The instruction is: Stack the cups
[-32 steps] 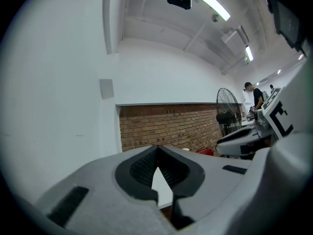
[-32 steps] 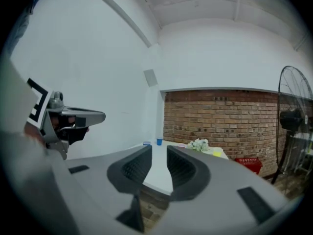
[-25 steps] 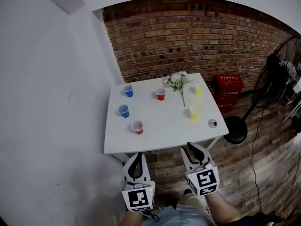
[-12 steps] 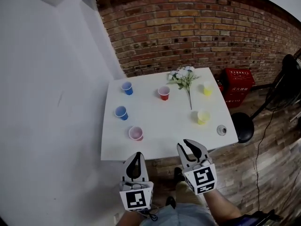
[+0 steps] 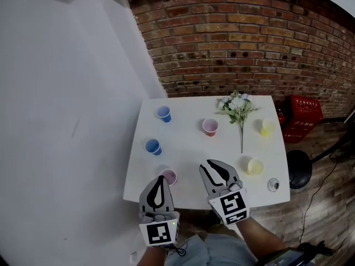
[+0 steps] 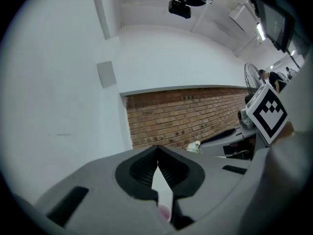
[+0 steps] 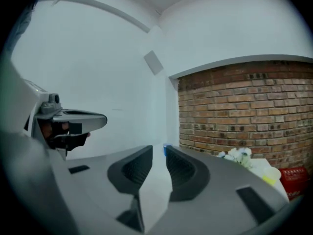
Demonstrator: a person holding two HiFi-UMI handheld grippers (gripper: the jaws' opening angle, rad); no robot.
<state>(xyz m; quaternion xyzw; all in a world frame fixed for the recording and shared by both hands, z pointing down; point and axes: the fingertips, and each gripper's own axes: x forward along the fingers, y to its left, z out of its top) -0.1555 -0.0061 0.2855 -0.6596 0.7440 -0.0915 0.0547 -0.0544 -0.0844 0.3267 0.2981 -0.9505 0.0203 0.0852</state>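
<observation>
One white table (image 5: pixel 186 154) held six cups: two blue cups (image 5: pixel 163 113) (image 5: pixel 153 146) at left, two red cups (image 5: pixel 210 127) (image 5: pixel 169 176) mid-table, two yellow cups (image 5: pixel 267 127) (image 5: pixel 255 166) at right. Also one flower bunch (image 5: pixel 238 105) and one small round object (image 5: pixel 273 184). To its right stood one red crate (image 5: pixel 304 115) and one black stool (image 5: pixel 299 170).

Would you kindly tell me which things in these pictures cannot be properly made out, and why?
Nearest cup: in the head view, partly covered by the shut left gripper; the left gripper view shows only a pink sliver under its jaws.
Small round object at the table's near right corner: in the head view, too small to identify.
Blue cup: in the right gripper view, only its rim peeks between the open right gripper's jaws.
</observation>
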